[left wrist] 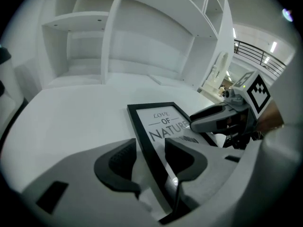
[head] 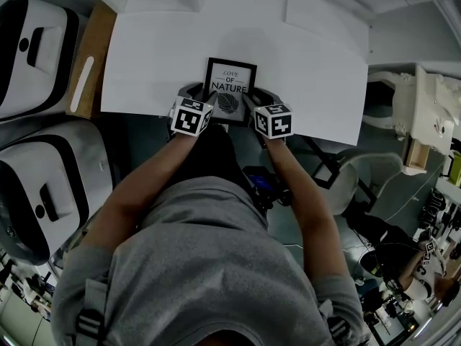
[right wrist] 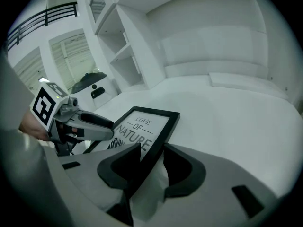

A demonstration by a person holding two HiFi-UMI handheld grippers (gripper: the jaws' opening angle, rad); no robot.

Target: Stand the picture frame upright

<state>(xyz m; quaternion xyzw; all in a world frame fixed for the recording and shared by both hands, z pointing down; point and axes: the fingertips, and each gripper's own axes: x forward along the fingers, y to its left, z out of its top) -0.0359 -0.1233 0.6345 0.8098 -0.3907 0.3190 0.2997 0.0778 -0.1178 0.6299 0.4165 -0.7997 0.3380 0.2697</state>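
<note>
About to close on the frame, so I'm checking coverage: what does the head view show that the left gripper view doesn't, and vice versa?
Head view only: the person's forearms, white cases and a wooden board at the left. Left gripper view only: white shelving behind the white table, and the left gripper with open jaws straddling the picture frame at its left rail. Both: the frame lying face-up on the table, with the right gripper at its other side.

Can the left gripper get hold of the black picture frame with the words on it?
Probably yes. The left gripper has its jaws open on either side of the black picture frame, at its left edge, with nothing else between them. The right gripper straddles the opposite edge, out of the way.
</note>
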